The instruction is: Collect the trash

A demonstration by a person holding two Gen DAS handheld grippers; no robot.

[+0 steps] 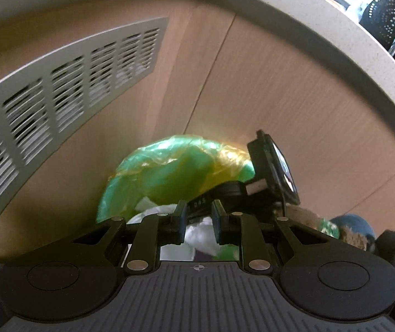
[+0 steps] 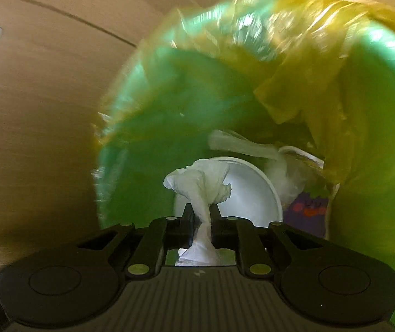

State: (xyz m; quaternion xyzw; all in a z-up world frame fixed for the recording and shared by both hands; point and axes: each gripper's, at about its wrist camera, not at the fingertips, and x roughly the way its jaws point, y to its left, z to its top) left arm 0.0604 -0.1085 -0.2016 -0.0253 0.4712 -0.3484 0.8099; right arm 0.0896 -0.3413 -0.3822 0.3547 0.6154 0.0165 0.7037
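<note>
Where green bin [image 2: 169,105] gaped beneath yellow liner [image 2: 321,63]: held white bowl [image 2: 250,191], clear wrap [image 2: 247,145], purple packet [image 2: 309,213]. Right gripper [image 2: 200,215] clamped on crumpled tissue [image 2: 200,182] above bin's mouth. Left gripper [image 1: 198,221] slightly parted, gripping nothing. Beside bin: wood-grain cabinet [image 1: 280,96], grey vent grille [image 1: 67,88]; black colander [image 1: 388,19] on countertop [image 1: 308,8].

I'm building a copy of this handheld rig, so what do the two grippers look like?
Both look alike. The left gripper and right gripper are matte black, each with two round caps on a ribbed grey body, linkage arms with silver pivot pins, and two flat upright fingers. Seen from the left wrist, the right gripper's body bears white letters and a black screen-like unit. No cables or sleeves show clearly.
</note>
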